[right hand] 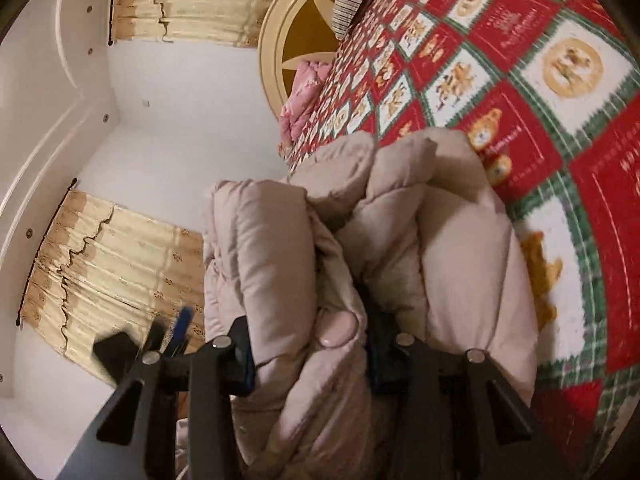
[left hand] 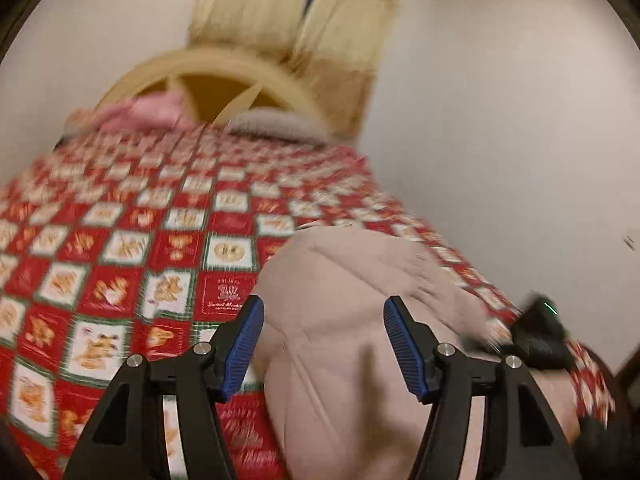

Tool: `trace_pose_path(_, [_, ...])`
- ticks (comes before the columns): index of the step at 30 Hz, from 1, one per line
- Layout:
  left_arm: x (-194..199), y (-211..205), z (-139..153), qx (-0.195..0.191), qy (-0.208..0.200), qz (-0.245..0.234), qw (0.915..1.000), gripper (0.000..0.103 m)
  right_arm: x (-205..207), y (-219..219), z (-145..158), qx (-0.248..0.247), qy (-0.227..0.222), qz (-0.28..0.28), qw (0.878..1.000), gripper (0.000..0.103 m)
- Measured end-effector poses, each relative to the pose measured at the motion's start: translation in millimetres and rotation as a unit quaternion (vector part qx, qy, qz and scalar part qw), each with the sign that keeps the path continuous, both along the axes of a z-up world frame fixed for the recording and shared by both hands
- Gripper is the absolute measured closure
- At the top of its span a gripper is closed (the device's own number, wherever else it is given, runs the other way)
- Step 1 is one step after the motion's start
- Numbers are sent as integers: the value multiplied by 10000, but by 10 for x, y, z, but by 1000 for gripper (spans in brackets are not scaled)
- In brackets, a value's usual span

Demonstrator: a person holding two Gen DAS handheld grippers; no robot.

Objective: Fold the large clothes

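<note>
My left claw [left hand: 323, 346] sits with its blue pads [left hand: 244, 348] well apart, nothing pinched, hovering just above the beige puffer coat [left hand: 340, 320]. The coat lies on the bed, on the red checked quilt [left hand: 120, 248], toward the bed's right-hand edge in the left view. The coat's bulk runs straight away from this claw, long axis roughly in line with the fingers, so it's dead ahead and below, not off to a side. Left view is smeared, seams hard to read. A wooden headboard [left hand: 208, 76] stands at the far end with a pink pillow [left hand: 148, 110] near it. In the right view, my right claw [right hand: 310, 354] is clamped on a thick bunched fold of the same coat [right hand: 448, 248], padding bulging up between the jaws and past them. The quilt [right hand: 560, 128] is to the right of the bundle, with curtains [right hand: 120, 272] left. I judge the right hand owns the garment now; the left is the free one and near enough to take a fresh edge. Next move turns on the left reaching forward along the coat's length.
</note>
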State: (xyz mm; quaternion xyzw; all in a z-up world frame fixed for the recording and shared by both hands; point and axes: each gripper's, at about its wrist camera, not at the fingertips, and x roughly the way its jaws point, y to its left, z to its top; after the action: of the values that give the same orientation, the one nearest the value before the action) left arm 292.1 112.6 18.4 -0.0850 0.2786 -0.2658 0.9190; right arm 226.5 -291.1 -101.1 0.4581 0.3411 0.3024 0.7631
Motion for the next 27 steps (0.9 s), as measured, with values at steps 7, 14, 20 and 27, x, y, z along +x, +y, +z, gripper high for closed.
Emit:
trace_pose_path(7, [89,-1056,-40,1291,-237,-68,9913,38,-22,-95,-251,662,92,-162,9976,69])
trace_pose_path(14, [138,-1724,-625,3043,-452,-154,9514,27,-41,-210,-354,996,96,-263,9946,76])
trace_pose_path(20, [253,-1667,-797,2878,-170,-289,9571,27,-41,-211,-293,718,120,-328,9968,76])
trace_pose_path(27, [231,-1785,-945,3103,-266,-258,9499,27,-28,-246,-227,243,162,-439,9986,76])
